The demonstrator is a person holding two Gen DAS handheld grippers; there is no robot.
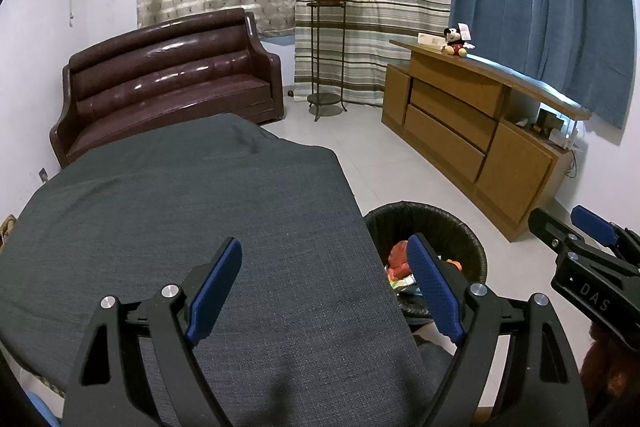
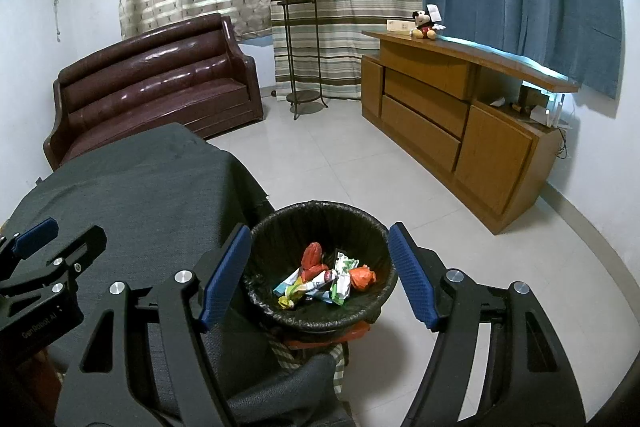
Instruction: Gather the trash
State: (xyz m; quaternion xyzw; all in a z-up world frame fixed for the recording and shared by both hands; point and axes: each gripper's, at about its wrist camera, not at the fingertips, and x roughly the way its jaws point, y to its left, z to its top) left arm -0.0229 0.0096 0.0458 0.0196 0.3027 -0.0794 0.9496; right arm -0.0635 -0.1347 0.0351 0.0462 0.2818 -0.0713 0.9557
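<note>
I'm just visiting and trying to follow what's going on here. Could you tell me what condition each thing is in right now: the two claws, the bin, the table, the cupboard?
Left gripper: open, nothing between its blue pads.
Right gripper: open, empty, above the bin.
Round black-lined waste bin: uncovered, holding crumpled wrappers.
Grey cloth-covered table: no trash visible on it.
Brown wooden cabinet: drawers and doors closed.
</note>
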